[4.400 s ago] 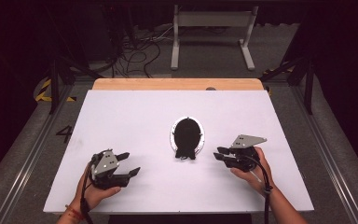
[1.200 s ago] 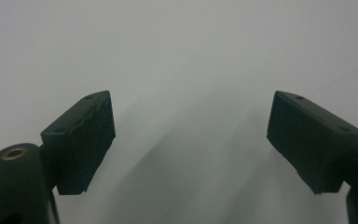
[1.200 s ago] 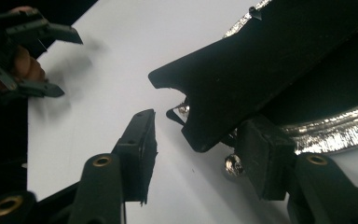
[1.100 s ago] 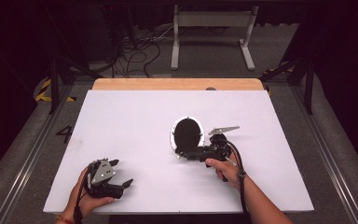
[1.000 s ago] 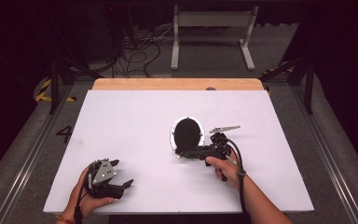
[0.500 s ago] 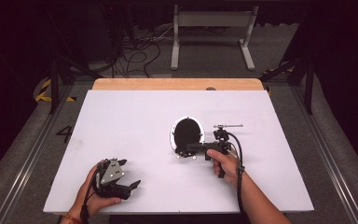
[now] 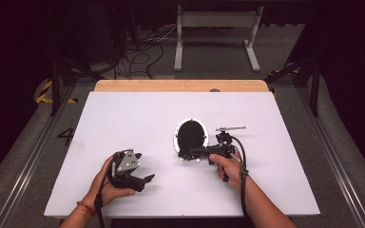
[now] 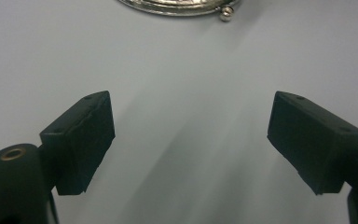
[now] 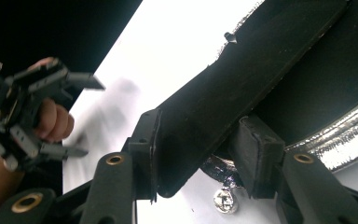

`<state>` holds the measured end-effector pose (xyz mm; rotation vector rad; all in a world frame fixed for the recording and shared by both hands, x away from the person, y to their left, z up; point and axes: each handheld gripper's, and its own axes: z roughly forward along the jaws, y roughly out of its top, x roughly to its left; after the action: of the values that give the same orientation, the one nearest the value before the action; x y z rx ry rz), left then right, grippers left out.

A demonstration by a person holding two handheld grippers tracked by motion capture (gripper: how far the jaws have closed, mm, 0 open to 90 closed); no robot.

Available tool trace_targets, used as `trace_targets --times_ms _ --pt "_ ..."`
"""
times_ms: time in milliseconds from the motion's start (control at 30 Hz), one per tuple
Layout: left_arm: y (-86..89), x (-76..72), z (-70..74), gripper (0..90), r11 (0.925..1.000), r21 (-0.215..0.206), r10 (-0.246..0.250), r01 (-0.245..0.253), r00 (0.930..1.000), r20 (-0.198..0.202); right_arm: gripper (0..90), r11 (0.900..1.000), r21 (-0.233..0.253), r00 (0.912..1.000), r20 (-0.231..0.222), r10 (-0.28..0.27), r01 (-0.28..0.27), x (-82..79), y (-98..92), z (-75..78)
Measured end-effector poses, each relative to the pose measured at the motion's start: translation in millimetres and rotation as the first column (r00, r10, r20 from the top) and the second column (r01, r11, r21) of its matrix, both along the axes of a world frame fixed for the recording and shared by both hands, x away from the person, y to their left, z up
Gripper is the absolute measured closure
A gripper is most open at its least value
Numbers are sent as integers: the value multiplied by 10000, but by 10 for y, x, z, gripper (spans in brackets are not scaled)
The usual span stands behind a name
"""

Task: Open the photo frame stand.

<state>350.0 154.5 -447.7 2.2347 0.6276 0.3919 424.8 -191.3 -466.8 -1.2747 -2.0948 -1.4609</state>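
Gripping the near edge of an oval frame (image 7: 190, 135) in the high view, right claw (image 7: 186, 155) lying low and level over the white tabletop (image 7: 123, 118), right hand (image 7: 225, 164) just behind it. Frame resting flat at the claw's tip and stretching away beyond it, dark in the middle, bright rim around. Left claw (image 7: 147, 179) well apart to the left and nearer the person, held in the left hand (image 7: 105, 184) just above the tabletop, jaws spread, nothing between them.

Looking along the left claw (image 8: 191, 144) in the left gripper view: both black pads wide apart, bare tabletop (image 8: 191, 70) between and ahead of them. Farther ahead of that claw, at the top edge, a stretch of the frame's silver rim (image 8: 177, 5) with a small round ball foot (image 8: 225, 15) beside it.

Looking along the right claw (image 9: 198, 149) in the right gripper view: jaws pressed close on a flat black flap (image 9: 242, 84) on the frame's dark back, one pad on each face, flap running up and away from the pads. Patterned silver rim (image 9: 349, 135) curving off to the right of the claw, ball foot (image 9: 223, 199) just below the pads. Far off to the left, left claw (image 9: 81, 116) with jaws apart, left hand (image 9: 51, 123) behind it at the tabletop's (image 9: 168, 51) edge.
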Motion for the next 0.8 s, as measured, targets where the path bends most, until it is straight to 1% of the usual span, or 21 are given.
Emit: trace_targets --times_ms 33,100,133,200,267,300,367,400,433,467,500,533,567,600,633,667,733,767,800 --pt "-17 50 -2 155 10000 -77 56 -56 10000 -35 561 10000 -33 10000 57 -4 4 -3 2 2" --pt "-65 148 -5 156 9997 -85 209 -210 9997 -120 563 9999 -38 9996 271 102 -102 -8 -4 -1" --pt "-80 177 -2 156 9997 -71 249 -250 9996 -90 564 9999 -47 9996 265 101 -100 -14 -2 0" --pt "-122 242 9 155 9994 -236 244 -250 9994 -245 564 9998 -82 9992 363 183 -180 -16 -2 5" --pt "-165 304 23 155 9990 -309 305 -314 9991 -309 564 9995 -208 9983 524 255 -245 -28 5 23" --pt "-185 342 25 154 9988 -376 299 -314 9987 -412 564 9993 -255 9973 674 308 -291 -33 8 27" --pt "-232 410 9 158 9984 -381 394 -410 9983 -434 564 9988 -330 9955 861 395 -367 -45 10 35" --pt "-255 449 -4 160 9982 -402 408 -435 9971 -642 564 9987 -348 9949 924 410 -380 -51 10 36" --pt "-255 449 -4 157 9982 -402 408 -435 9971 -642 564 9985 -388 9943 978 429 -393 -57 7 37" --pt "-304 516 -30 157 9974 -470 511 -552 9951 -842 564 9984 -376 9935 1042 453 -416 -68 4 36" --pt "-304 516 -30 158 9974 -470 511 -552 9951 -842 565 9984 -363 9928 1103 466 -428 -74 2 34" --pt "-332 551 -40 158 9964 -571 574 -633 9935 -988 565 9984 -363 9928 1103 466 -428 -74 2 34" --pt "-355 579 -47 157 9959 -647 559 -634 9922 -1111 564 9981 -379 9914 1203 519 -477 -85 -5 33" --pt "-405 619 -47 157 9958 -654 564 -639 9922 -1110 564 9977 -393 9889 1362 600 -551 -100 -13 27" --pt "-423 628 -51 158 9956 -722 514 -599 9921 -1141 565 9974 -413 9877 1423 643 -590 -105 -17 27" --pt "-444 643 -60 159 9961 -669 499 -573 9930 -1074 565 9972 -406 9867 1475 676 -622 -108 -20 25" --pt "-485 679 -90 160 9964 -597 521 -602 9902 -1300 565 9967 -435 9845 1588 742 -682 -123 -25 25" --pt "-485 679 -90 161 9964 -597 521 -602 9902 -1300 565 9967 -435 9845 1588 742 -682 -123 -25 25" --pt "-505 701 -102 161 9950 -775 505 -626 9876 -1488 565 9966 -418 9834 1643 768 -708 -130 -27 23"
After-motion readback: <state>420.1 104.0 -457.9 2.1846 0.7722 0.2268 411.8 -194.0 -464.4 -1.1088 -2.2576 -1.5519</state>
